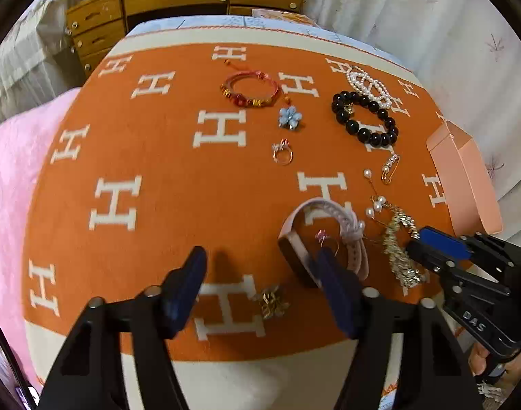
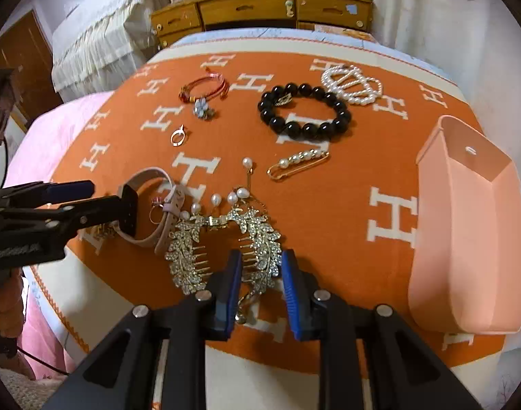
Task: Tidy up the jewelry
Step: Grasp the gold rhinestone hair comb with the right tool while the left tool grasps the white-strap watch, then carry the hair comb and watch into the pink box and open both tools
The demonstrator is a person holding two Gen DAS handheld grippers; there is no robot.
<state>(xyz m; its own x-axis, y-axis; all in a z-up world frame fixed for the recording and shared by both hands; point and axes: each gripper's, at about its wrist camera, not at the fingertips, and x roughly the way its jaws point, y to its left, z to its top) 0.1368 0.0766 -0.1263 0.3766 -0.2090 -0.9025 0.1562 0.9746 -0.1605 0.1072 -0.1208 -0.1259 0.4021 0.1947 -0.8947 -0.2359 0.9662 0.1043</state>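
- My right hand-held gripper stands part open around one leaf of the rhinestone leaf comb, not yet pinching; I judge it goes to the pink tray.
- My left hand-held gripper gapes wide and empty, beside the pale watch.
- Glossy black bead bracelet lies farther out on the woolly orange blanket.
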